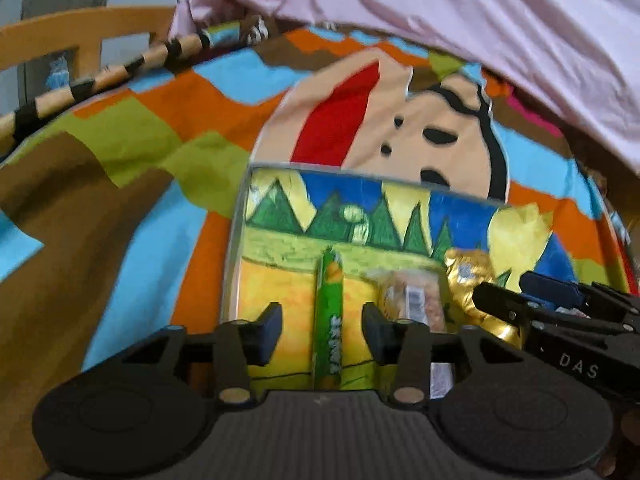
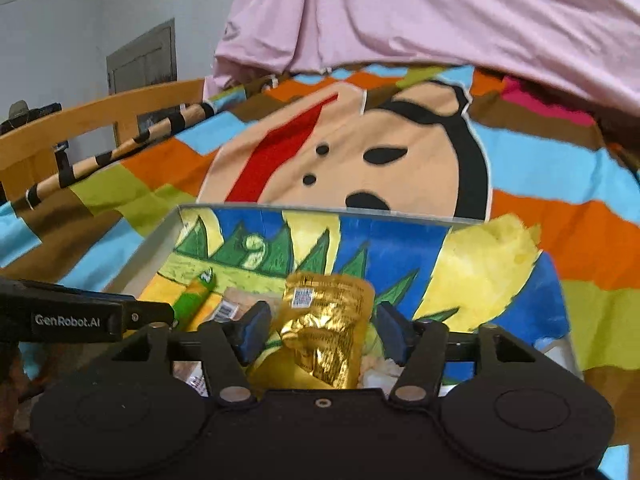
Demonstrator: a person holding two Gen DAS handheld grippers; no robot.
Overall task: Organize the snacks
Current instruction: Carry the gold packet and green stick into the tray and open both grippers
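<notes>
A shallow box with a painted landscape on its bottom lies on the bed. In it a green stick snack lies lengthwise between the fingers of my left gripper, which is open with a gap on each side. Right of the stick is a clear-wrapped pastry. In the right wrist view, a crumpled gold packet rests in the box between the pads of my right gripper, also open and not pressing it. The green stick and one left finger show at the left.
The box sits on a bright cartoon-print sheet. A pink cloth is heaped at the back. A wooden bed rail and a striped tan-and-black roll run along the left. The two grippers are close side by side over the box.
</notes>
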